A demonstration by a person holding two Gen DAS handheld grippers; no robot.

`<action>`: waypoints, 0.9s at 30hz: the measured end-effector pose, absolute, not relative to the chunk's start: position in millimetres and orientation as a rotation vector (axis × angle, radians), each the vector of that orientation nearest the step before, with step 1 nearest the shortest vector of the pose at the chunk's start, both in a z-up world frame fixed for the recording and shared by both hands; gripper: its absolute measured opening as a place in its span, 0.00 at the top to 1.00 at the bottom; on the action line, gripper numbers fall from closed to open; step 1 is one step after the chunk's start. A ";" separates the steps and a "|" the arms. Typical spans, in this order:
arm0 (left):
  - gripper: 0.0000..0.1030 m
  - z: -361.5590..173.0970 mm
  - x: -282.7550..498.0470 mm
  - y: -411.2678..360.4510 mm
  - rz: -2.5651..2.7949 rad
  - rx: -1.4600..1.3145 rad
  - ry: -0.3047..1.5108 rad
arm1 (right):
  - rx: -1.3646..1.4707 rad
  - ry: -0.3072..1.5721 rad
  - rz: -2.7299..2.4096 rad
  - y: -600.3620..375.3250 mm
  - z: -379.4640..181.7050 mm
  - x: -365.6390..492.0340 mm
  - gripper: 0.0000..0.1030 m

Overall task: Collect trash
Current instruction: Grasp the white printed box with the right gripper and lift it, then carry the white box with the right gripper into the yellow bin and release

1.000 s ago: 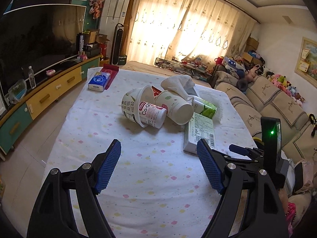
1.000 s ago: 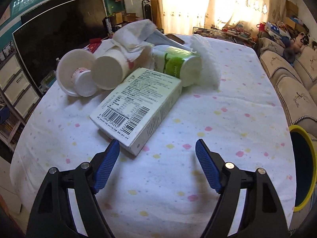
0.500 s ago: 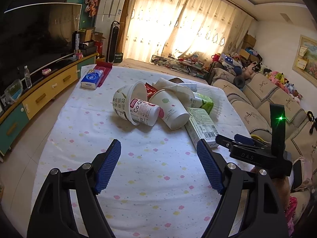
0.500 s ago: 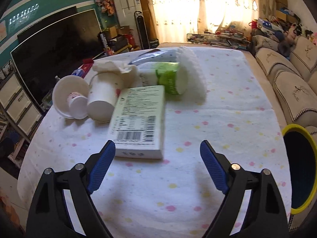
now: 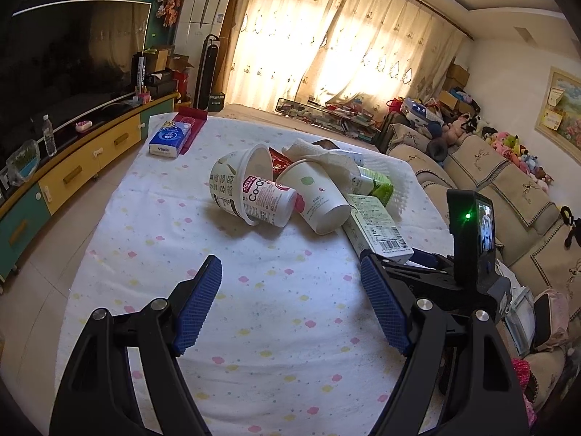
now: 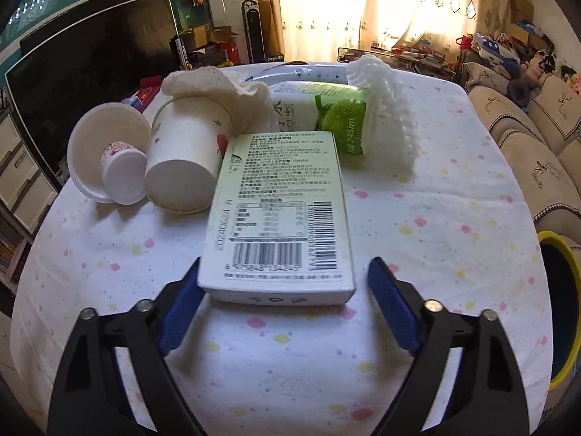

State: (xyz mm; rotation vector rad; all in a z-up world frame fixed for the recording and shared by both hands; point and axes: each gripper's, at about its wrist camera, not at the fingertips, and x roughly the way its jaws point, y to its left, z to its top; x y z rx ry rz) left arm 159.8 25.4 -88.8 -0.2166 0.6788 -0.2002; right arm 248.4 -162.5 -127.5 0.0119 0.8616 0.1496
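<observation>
a heap of litter lay on a table (image 5: 254,327) draped in a white cloth with pastel spots, in a living room backed by sunlit curtains (image 5: 345,43). the right gripper (image 6: 285,292) sat low over the cloth with the near end of a pale green carton (image 6: 281,218), barcode side up, between its blue pads; its jaws had just been closing, the left pad right against the carton's corner or very close to it, the right pad plainly clear of the other side, so the carton was not yet clamped. behind the carton lay a tipped paper cup (image 6: 185,160) with a crumpled tissue (image 6: 207,83) over its mouth, a large white tub (image 6: 105,145) on its side with a small yogurt pot (image 6: 123,178) lying in it, a green juice carton (image 6: 326,116) and a white foam net sleeve (image 6: 388,116) beside it. a yellow-rimmed bin (image 6: 561,323) stood off the table's right edge, near the sofa (image 6: 526,138). the left gripper (image 5: 290,305) hung above bare cloth nearer the camera, its jaws wide apart with nothing between them; in its view the right gripper's black body showed at the carton's near end. a blue tissue pack (image 5: 167,141) rested at the table's far left corner, well apart from the heap, and a dark television (image 5: 65,58) filled the wall to the left.
</observation>
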 end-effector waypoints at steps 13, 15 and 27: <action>0.24 -89.4 163.7 13.2 -0.221 -0.196 0.692 | 0.092 0.708 0.190 -217.0 -72.3 195.4 0.33; 0.24 -89.2 163.3 10.8 -0.225 -0.192 0.693 | 0.106 0.696 0.190 -227.9 -65.3 185.6 0.33; 0.24 -81.8 158.3 -10.7 -0.250 -0.152 0.686 | 0.163 0.682 0.165 -270.8 -56.5 154.6 0.33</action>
